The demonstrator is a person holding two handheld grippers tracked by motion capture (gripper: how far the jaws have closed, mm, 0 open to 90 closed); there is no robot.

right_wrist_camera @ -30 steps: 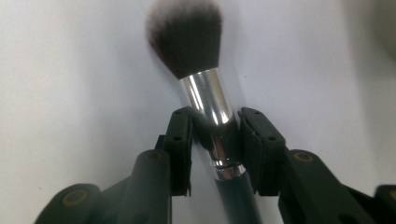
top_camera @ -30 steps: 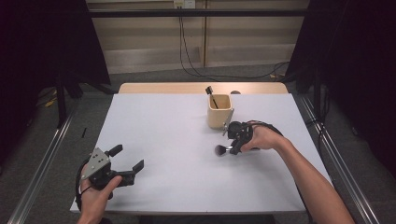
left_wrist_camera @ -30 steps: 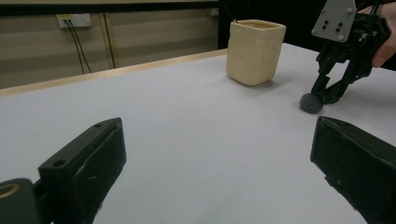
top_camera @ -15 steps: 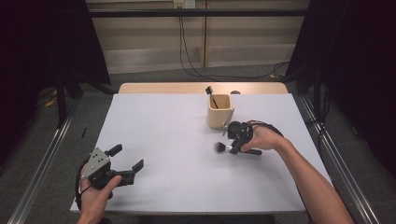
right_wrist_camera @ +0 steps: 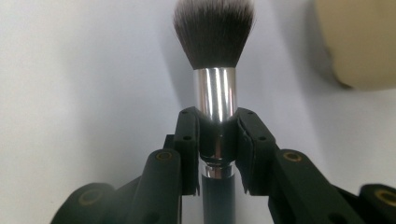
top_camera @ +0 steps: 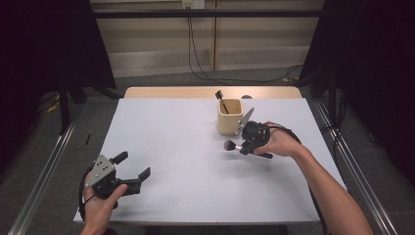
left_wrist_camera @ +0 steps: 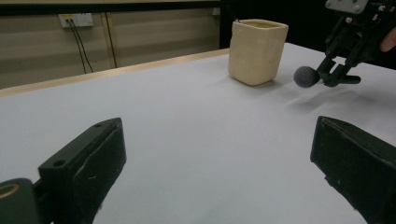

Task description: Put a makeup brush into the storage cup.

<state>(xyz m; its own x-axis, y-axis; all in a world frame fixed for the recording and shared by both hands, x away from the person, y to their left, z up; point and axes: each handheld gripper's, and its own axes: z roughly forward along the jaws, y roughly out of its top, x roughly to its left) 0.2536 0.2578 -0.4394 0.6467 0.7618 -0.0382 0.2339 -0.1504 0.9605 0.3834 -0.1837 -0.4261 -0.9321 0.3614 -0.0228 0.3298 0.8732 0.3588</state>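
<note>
Since a second before, our right tongs [top_camera: 243,146] had closed a little further and stayed clamped on the dark-bristled, silver-collared makeup brush [right_wrist_camera: 214,60], held above the pale grey surface [top_camera: 186,147] beside the cream square holder [top_camera: 230,116]. Only the right gripper view showed the pads pinching the collar. Our left tongs [top_camera: 131,168] gaped wide, holding nothing.

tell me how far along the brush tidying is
Done: one dark-handled item already stands in the beige cup. In hand: the right tool is shut on the makeup brush, clamped at its silver collar and held above the white table just in front of the cup. Left: the brush is not yet in the cup. The left tool rests open, holding nothing.
</note>
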